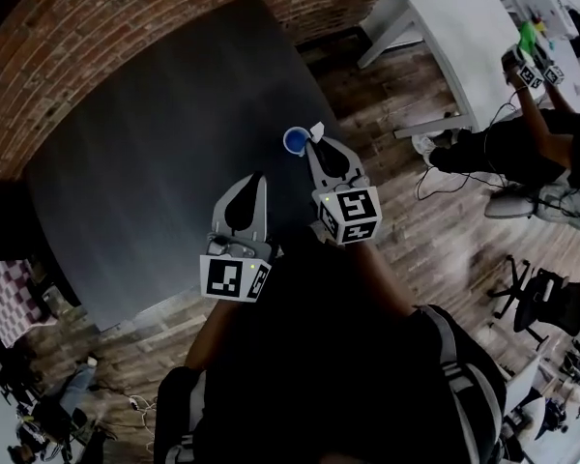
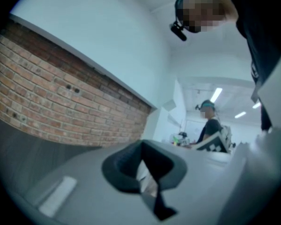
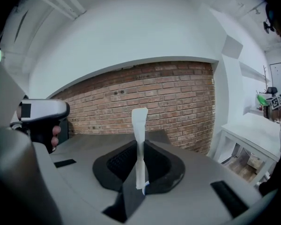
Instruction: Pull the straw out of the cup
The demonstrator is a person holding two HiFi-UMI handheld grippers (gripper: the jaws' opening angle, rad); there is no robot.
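A person in a dark top holds two grippers over a dark table (image 1: 145, 172). The left gripper (image 1: 258, 178), nearer the body, has its jaws pressed together with nothing held between them, as the left gripper view confirms (image 2: 143, 167). Just ahead and beside it, the right gripper (image 1: 315, 143) is clamped on a white straw (image 3: 140, 139), which stands upright between the jaws in the right gripper view, its flattened top rising above them and its lower end showing just under the grip. From the head view, the straw's white tip (image 1: 317, 129) shows just beside the rim of a blue cup (image 1: 295, 140), which sits upright on the table near the edge closest to the right gripper. Beyond the table runs a red brick wall (image 1: 126, 17). Off to the right, on the wood floor (image 1: 435, 230), a white table (image 1: 464, 46) stands with another person (image 1: 522, 148) next to it.
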